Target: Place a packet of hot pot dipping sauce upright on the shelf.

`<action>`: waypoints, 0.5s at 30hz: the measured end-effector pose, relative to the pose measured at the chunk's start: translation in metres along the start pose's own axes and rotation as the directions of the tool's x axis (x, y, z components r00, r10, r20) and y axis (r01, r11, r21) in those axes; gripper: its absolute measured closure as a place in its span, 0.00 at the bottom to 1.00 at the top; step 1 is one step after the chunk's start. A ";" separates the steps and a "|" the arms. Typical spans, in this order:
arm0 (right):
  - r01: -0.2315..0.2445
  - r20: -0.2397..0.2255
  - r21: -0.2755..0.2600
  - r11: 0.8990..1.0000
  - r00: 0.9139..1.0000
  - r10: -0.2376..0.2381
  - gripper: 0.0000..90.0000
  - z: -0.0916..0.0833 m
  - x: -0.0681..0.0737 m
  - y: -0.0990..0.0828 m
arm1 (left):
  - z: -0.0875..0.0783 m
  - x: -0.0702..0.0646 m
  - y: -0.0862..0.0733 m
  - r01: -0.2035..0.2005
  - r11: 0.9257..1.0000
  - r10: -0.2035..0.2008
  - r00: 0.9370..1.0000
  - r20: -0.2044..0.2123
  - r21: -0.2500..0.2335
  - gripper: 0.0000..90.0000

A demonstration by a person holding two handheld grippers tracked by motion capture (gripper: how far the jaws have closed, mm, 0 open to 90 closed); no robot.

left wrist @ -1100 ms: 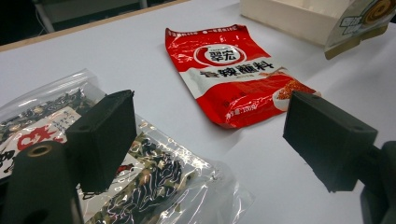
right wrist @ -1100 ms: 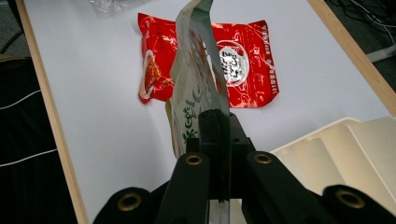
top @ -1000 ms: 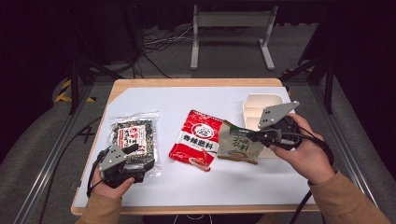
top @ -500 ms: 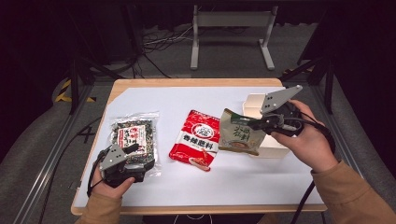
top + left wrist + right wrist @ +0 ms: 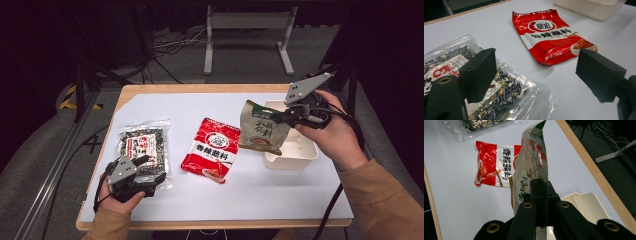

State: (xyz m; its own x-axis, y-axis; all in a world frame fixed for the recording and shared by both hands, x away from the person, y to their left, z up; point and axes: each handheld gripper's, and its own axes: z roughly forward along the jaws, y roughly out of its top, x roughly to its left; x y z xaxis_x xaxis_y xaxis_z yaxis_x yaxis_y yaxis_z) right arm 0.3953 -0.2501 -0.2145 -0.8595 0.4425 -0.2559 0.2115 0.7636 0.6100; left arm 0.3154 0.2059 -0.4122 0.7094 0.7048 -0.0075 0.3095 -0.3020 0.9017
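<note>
At the table's left, the left gripper (image 5: 145,167) rests on the near edge of a clear bag (image 5: 142,145) of dark dried mix, its jaws spread wide with nothing pinched; in the left gripper view one jaw sits over the bag (image 5: 499,100) and the other over bare table. In the middle a red packet (image 5: 212,155) lies flat. To the right, the right gripper (image 5: 277,116) pinches the edge of a green pouch (image 5: 260,132), jaws pressed together on it, holding it off the table, hanging upright at the left rim of a white tray (image 5: 295,155).
</note>
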 end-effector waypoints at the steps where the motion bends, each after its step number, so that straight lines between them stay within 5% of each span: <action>1: 0.002 0.006 0.001 1.000 1.000 -0.002 0.99 -0.001 -0.002 0.000 | 0.000 0.000 0.000 -0.002 1.000 0.002 1.000 0.000 -0.001 0.19; 15: -0.024 0.033 -0.036 0.999 0.999 0.025 0.99 -0.005 -0.030 -0.006 | -0.005 -0.001 -0.004 -0.001 1.000 0.001 1.000 -0.009 0.004 0.19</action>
State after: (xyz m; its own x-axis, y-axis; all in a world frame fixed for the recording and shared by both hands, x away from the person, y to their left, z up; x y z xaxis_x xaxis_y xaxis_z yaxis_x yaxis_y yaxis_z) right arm 0.4176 -0.2707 -0.2064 -0.8382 0.4769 -0.2647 0.2154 0.7353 0.6426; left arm 0.3101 0.2093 -0.4133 0.7036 0.7106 -0.0029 0.3117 -0.3050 0.8999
